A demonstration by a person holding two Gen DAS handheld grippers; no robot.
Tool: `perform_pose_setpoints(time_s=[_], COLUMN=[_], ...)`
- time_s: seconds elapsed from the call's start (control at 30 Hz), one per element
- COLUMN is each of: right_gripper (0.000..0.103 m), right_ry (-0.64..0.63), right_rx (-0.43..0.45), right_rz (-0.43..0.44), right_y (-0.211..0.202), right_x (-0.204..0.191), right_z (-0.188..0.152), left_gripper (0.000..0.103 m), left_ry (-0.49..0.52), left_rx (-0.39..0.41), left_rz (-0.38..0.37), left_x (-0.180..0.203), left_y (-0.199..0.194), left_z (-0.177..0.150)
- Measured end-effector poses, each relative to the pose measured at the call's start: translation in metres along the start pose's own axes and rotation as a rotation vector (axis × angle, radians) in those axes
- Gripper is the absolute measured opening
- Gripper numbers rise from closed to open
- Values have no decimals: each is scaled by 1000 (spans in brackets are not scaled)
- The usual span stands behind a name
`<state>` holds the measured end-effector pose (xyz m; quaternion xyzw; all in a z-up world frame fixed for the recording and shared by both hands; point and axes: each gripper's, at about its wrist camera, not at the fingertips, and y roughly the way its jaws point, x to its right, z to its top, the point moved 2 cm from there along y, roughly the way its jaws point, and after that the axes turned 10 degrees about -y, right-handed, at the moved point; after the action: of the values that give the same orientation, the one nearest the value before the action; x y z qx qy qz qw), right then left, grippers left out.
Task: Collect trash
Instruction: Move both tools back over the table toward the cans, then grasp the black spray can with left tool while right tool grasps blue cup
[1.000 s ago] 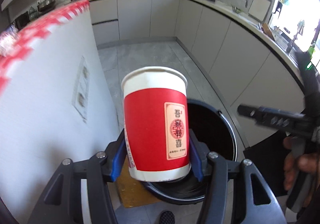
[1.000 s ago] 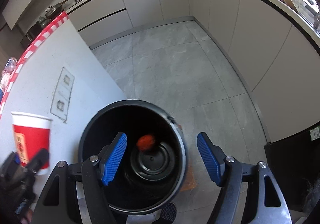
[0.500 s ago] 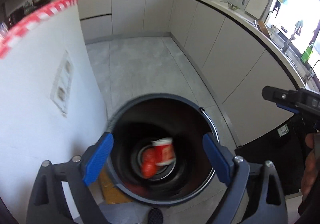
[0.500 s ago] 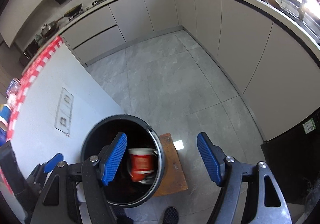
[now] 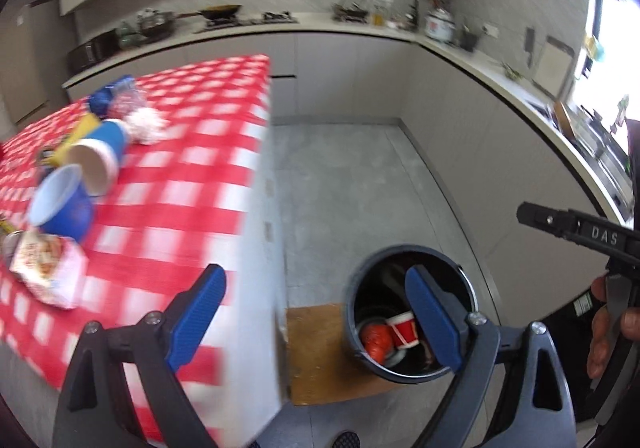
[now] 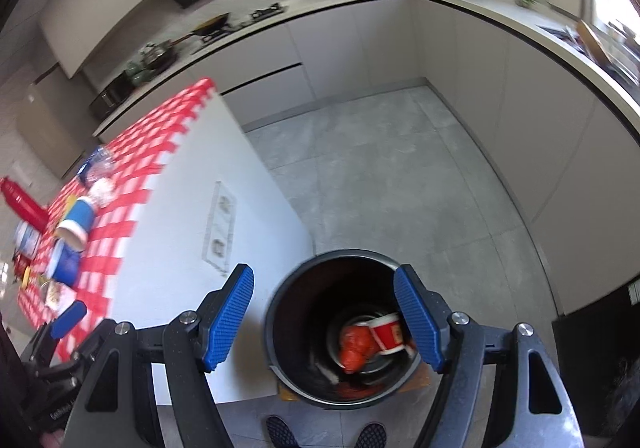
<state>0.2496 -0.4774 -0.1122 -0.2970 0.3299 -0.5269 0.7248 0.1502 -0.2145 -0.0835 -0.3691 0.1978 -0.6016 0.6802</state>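
Note:
A black round trash bin (image 5: pixel 354 304) stands on the floor beside the table; it also shows in the right wrist view (image 6: pixel 280 304). Inside lie a red paper cup (image 5: pixel 405 331) (image 6: pixel 387 334) and a red crumpled item (image 5: pixel 375 340) (image 6: pixel 354 344). My left gripper (image 5: pixel 316 322) is open and empty, over the table edge and the bin. My right gripper (image 6: pixel 322 322) is open and empty above the bin. On the red checked tablecloth (image 5: pixel 180 184) lie two blue paper cups (image 5: pixel 98 152) (image 5: pixel 60 204), a white crumpled wad (image 5: pixel 146 122) and a snack wrapper (image 5: pixel 44 270).
A brown mat (image 5: pixel 316 352) lies under the bin. Grey kitchen cabinets (image 5: pixel 460 128) run along the back and right. The table's white side panel (image 6: pixel 224 216) has sockets. A red bottle (image 6: pixel 20 204) lies at the table's far left. The person's shoes (image 6: pixel 282 432) show below.
My left gripper let go of the red cup, which fell into the bin. The left gripper then swung up and left toward the table. The right gripper stayed open near the bin.

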Motion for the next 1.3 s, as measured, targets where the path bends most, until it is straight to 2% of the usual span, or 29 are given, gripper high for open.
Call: perform_pose_setpoints(time_s=[0.2, 0.33, 0.53, 0.8, 0.97, 1.1, 1.23, 1.3], right_gripper=[75, 75, 75, 74, 75, 74, 74, 74], right_ry=[-62, -98, -142, -199, -208, -211, -224, -231], right_rx=[9, 7, -11, -33, -53, -82, -101, -102], right_rz=[58, 82, 106, 121, 105, 93, 97, 104], right_y=[3, 8, 15, 25, 32, 45, 53, 54], right_x=[-56, -91, -150, -230, -258, -276, -290, -295], right_z=[15, 16, 14, 9, 3, -5, -10, -10], left_gripper=[92, 92, 92, 92, 92, 97, 98, 97], left_ry=[-135, -211, -285, -383, -438, -486, -492, -473], left_rx=[58, 92, 125, 88, 50, 25, 2, -5], left_rz=[49, 109, 166, 195, 201, 166, 146, 163], left_x=[-68, -115, -184, -271, -305, -319, -324, -331], left_y=[-20, -31, -46, -36, -11, 11, 24, 25], left_z=[17, 22, 29, 33, 46, 54, 60, 59])
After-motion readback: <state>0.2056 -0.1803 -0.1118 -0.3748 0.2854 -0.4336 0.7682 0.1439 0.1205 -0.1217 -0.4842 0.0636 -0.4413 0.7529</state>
